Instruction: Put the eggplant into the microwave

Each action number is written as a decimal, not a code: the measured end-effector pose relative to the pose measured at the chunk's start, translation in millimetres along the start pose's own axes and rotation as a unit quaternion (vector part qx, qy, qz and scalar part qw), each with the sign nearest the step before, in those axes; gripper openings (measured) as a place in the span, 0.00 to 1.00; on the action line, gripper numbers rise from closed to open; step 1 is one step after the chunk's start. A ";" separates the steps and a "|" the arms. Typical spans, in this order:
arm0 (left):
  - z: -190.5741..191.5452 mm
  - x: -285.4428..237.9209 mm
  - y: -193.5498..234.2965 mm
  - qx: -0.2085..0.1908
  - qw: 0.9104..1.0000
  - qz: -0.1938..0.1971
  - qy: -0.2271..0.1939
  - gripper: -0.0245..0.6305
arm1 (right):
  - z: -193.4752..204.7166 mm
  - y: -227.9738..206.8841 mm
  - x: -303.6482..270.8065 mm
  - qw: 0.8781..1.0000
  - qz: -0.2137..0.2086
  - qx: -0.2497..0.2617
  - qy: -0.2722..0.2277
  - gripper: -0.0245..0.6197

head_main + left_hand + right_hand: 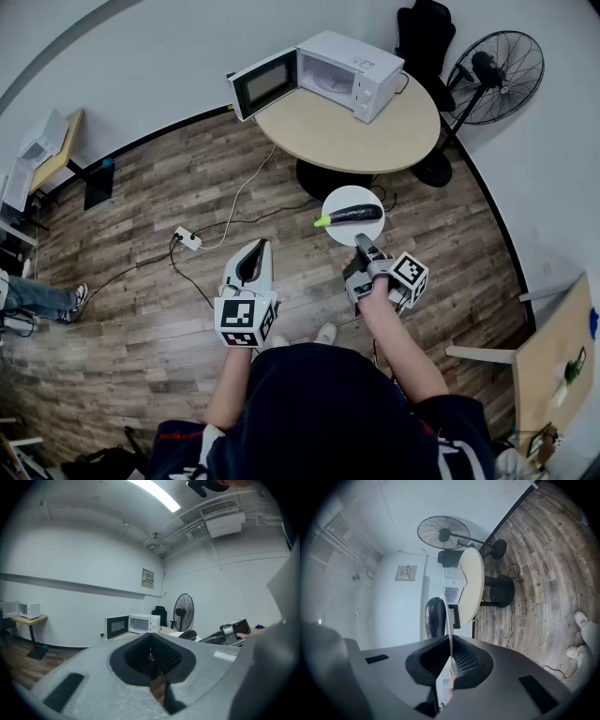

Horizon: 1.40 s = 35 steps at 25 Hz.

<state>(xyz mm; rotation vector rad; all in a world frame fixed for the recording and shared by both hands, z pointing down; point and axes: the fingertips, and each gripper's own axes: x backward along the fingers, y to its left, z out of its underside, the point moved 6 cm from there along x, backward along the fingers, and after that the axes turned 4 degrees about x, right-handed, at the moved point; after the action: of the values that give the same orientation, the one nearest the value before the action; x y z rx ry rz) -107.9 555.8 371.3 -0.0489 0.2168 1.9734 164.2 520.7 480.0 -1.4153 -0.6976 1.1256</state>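
Observation:
A dark purple eggplant [351,215] with a green stem lies on a small white plate [352,232]. My right gripper [362,244] is shut on the near rim of that plate and holds it in the air over the floor. In the right gripper view the plate [450,620] runs edge-on between the jaws of the right gripper [450,644], with the eggplant [435,617] on its left face. The white microwave [328,73] stands on the round table [375,131], its door [262,84] swung open. My left gripper [252,251] is shut and empty, left of the plate.
A black standing fan [492,66] and a black chair [424,33] are behind the table. A power strip [188,238] and cables lie on the wooden floor. Another wooden table [553,361] is at the right, and a small desk [56,150] at the left wall.

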 end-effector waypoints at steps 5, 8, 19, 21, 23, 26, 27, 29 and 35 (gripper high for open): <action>0.7 -8.6 -1.2 0.001 1.000 -0.003 0.001 0.06 | -6.7 0.4 -8.5 1.000 -0.013 -0.007 0.001 0.07; 1.5 -14.1 -4.1 0.002 1.000 -0.006 0.002 0.06 | -12.3 -1.7 -11.2 1.000 -0.010 -0.010 0.006 0.07; 15.6 -31.1 -24.8 0.008 1.000 -0.028 0.010 0.06 | -33.8 -15.3 -20.0 0.999 -0.009 -0.009 0.042 0.07; 20.4 -31.6 -27.5 0.011 0.999 -0.032 0.016 0.06 | -35.0 -19.6 -21.6 0.999 -0.007 -0.011 0.048 0.07; 25.1 -33.8 -29.1 0.014 0.999 -0.034 0.023 0.06 | -37.5 -24.1 -25.2 0.999 -0.009 -0.015 0.052 0.07; 26.3 -40.1 -29.5 0.013 0.999 -0.033 0.032 0.06 | -39.7 -24.8 -31.3 0.998 -0.010 -0.016 0.057 0.07; 25.7 -42.4 -28.5 0.012 0.999 -0.033 0.033 0.06 | -39.7 -23.5 -34.3 0.998 -0.011 -0.016 0.058 0.07; 25.6 -46.5 -25.8 0.013 0.999 -0.030 0.035 0.06 | -40.3 -24.0 -39.5 0.998 -0.009 -0.019 0.059 0.07; 23.6 -68.8 -7.8 0.011 0.999 -0.020 0.037 0.06 | -43.7 -21.0 -63.0 0.999 -0.002 -0.021 0.050 0.07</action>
<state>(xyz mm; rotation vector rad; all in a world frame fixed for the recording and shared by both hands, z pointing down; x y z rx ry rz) -71.5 500.6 402.7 -0.1108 0.2827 1.9307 185.0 450.5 511.1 -1.4953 -0.6558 1.0341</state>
